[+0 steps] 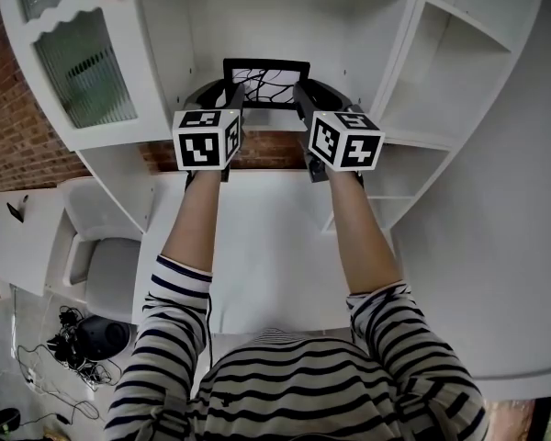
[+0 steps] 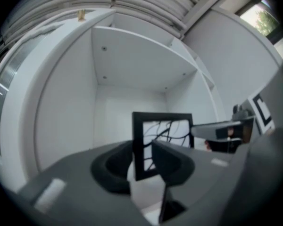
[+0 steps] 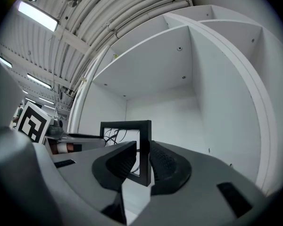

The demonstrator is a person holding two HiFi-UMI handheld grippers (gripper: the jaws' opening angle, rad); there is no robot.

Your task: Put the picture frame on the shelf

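Note:
A black picture frame with a line drawing of dark branches stands upright between my two grippers, inside the middle compartment of the white shelf unit. My left gripper is shut on the frame's left edge. My right gripper is shut on its right edge. In the left gripper view the picture frame sits in the left gripper, with the compartment's back wall behind it. In the right gripper view the picture frame has its right edge in the right gripper.
A glass-fronted cabinet door is at the left and open side shelves are at the right. A white desk top lies below my arms. A brick wall, a white chair and floor cables are at the left.

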